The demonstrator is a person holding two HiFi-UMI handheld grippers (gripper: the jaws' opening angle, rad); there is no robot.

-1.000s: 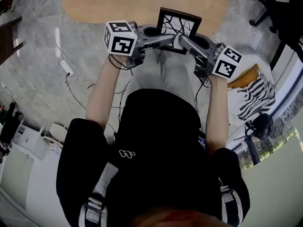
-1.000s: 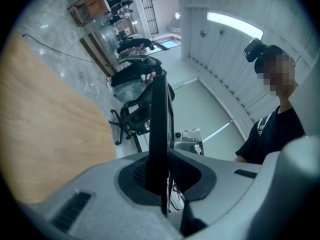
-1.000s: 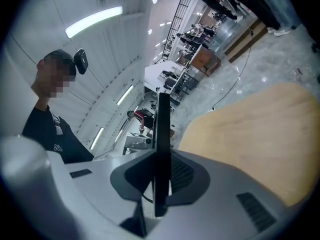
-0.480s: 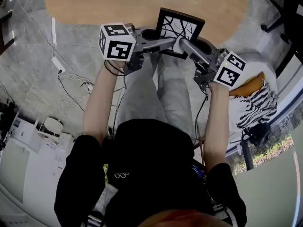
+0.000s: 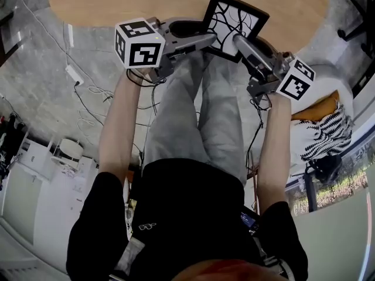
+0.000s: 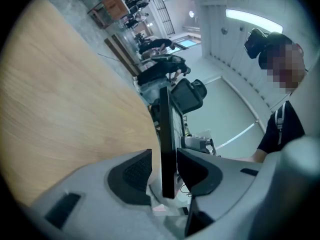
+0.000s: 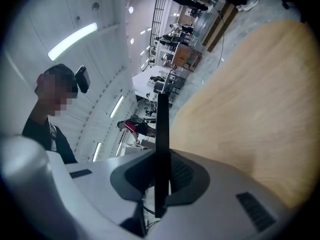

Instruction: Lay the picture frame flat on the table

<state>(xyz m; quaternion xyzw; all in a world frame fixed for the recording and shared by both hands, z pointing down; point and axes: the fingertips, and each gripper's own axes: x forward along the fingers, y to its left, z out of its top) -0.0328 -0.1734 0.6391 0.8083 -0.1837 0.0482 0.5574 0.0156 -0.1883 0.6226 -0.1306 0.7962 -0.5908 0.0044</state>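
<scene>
The frame (image 5: pixel 235 17) hangs tilted over the bench's (image 5: pixel 117 4) near edge, with open wood beyond and the person's legs (image 5: pixel 199 116) below. The right hand-held gripper (image 5: pixel 241 42) pinches it. The left hand-held gripper (image 5: pixel 206 40) has just been opening its jaws, and the frame's edge stands loose between them.

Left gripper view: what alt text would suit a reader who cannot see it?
The left gripper has its jaws apart, just opened, around the upright edge of the black frame, with neither pad pressing it. The wooden table fills the left, and a person stands at the right.
</scene>
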